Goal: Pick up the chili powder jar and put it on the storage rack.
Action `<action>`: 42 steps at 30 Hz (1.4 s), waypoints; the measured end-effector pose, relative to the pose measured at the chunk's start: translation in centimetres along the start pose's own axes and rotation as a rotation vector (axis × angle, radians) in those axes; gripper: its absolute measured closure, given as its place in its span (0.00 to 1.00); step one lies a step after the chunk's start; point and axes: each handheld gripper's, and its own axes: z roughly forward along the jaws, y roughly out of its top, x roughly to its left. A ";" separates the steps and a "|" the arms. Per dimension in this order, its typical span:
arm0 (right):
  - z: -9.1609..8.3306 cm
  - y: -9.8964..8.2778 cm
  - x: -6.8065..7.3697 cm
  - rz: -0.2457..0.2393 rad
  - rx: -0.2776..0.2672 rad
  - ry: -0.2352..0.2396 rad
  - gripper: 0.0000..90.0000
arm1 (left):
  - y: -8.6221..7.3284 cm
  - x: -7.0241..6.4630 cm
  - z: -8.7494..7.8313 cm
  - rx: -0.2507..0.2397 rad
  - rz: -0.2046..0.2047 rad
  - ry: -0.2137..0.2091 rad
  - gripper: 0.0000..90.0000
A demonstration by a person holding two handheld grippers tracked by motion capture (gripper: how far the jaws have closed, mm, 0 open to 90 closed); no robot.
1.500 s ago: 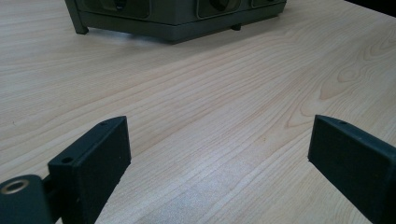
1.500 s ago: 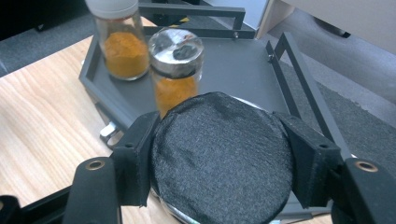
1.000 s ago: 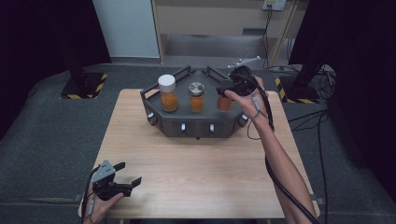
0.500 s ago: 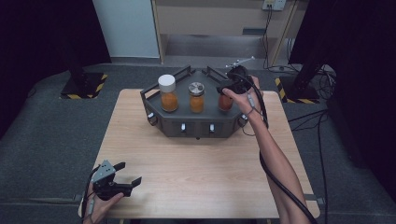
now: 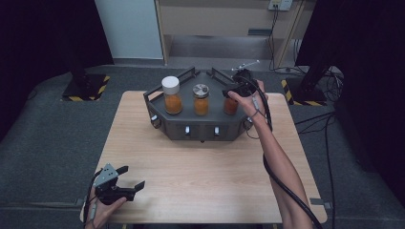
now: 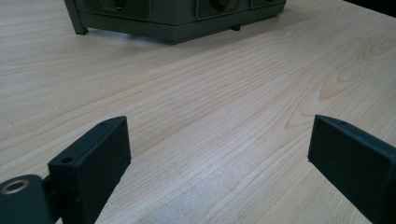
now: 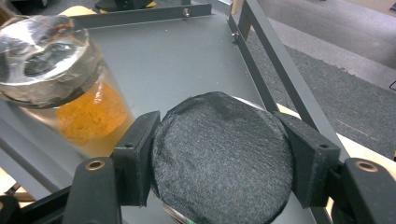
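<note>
A grey tray point(image 5: 200, 129) at the table's far side holds three jars of orange stuff. The white-lidded jar point(image 5: 172, 95) stands at the left and the silver-lidded jar point(image 5: 201, 99) point(image 7: 42, 60) in the middle. At the tray's right end my right gripper point(image 5: 235, 93) point(image 7: 219, 133) is shut from above on the black lid point(image 7: 224, 177) of the third jar point(image 5: 231, 106). Whether that jar rests on the tray floor point(image 7: 177, 60) I cannot tell. My left gripper point(image 5: 132, 176) point(image 6: 219, 140) lies near the table's front left corner, open, with nothing between its jaws.
The tray has raised rails point(image 7: 280, 70) along its sides and small knobs on its front face point(image 5: 187, 130). Its front edge point(image 6: 177, 18) lies well ahead of the left gripper. Bare wooden tabletop point(image 5: 205, 176) spreads between the tray and the near edge.
My right hand and its gripper have shifted slightly left and down over the tray's right end, still shut on the black-lidded jar. The left gripper has stayed put.
</note>
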 end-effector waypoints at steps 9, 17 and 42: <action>0.3 -0.6 -0.1 0.001 -0.018 -0.002 0.39 | 0.0 0.0 0.0 0.001 0.002 0.000 0.05; -0.4 -1.3 0.0 0.007 -0.066 -0.021 0.19 | 0.0 0.0 0.0 0.001 0.002 0.000 0.05; -8.2 -3.3 -0.3 -0.039 -0.202 0.017 0.13 | 0.1 -0.1 0.1 0.000 -0.001 0.005 0.05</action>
